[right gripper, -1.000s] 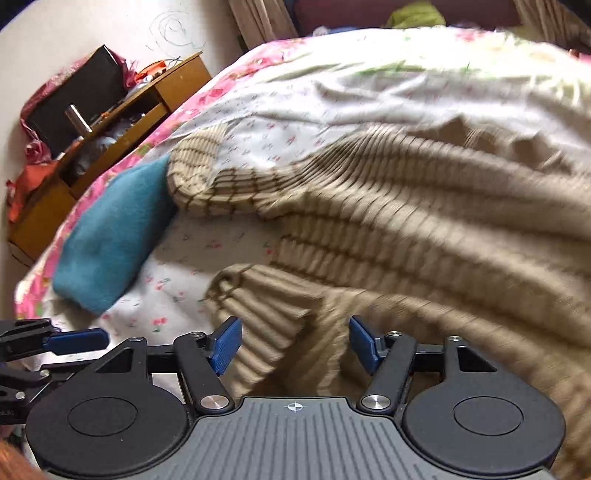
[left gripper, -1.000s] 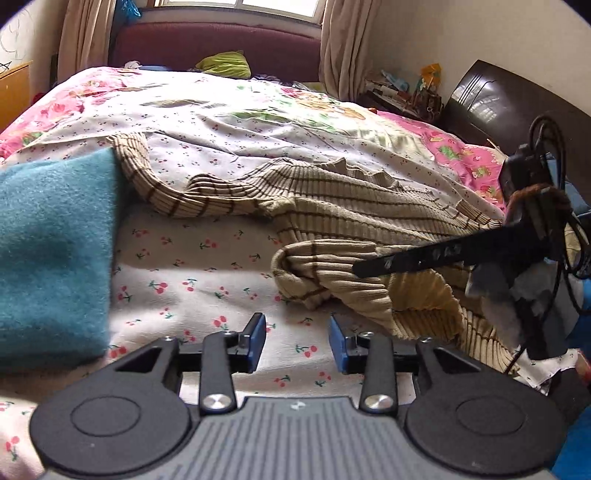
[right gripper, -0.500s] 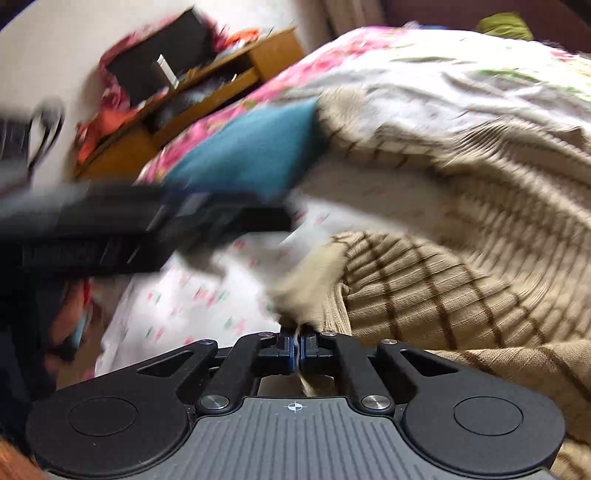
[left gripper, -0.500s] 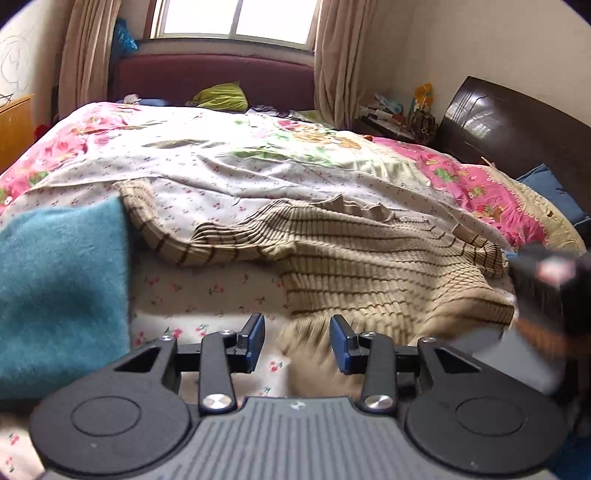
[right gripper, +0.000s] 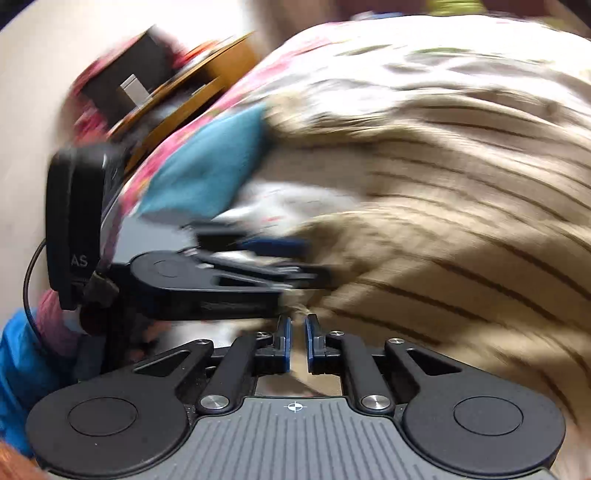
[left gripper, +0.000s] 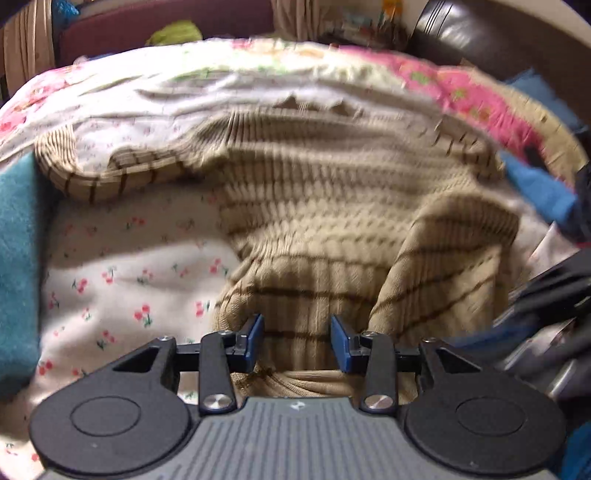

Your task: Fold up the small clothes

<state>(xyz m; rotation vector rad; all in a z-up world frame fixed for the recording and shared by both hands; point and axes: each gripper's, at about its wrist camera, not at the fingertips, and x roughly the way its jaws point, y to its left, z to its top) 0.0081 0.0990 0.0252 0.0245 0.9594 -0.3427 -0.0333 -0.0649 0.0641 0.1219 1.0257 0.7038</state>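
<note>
A beige knit sweater with thin brown stripes lies rumpled on the flowered bed sheet. My left gripper is open, its blue pads astride the sweater's near hem. In the right wrist view the sweater fills the right side. My right gripper has its blue pads a narrow gap apart, with pale fabric showing between and behind them; the view is blurred. The left gripper's black body sits just left of it.
A teal folded cloth lies at the bed's left edge. A pink quilt and a dark headboard are at the right. A wooden cabinet stands beyond the bed in the right wrist view.
My left gripper has moved forward onto the sweater's hem, still open. My right gripper, shut on the sweater half a second ago, now shows a narrow gap between its pads and has swung beside the left one.
</note>
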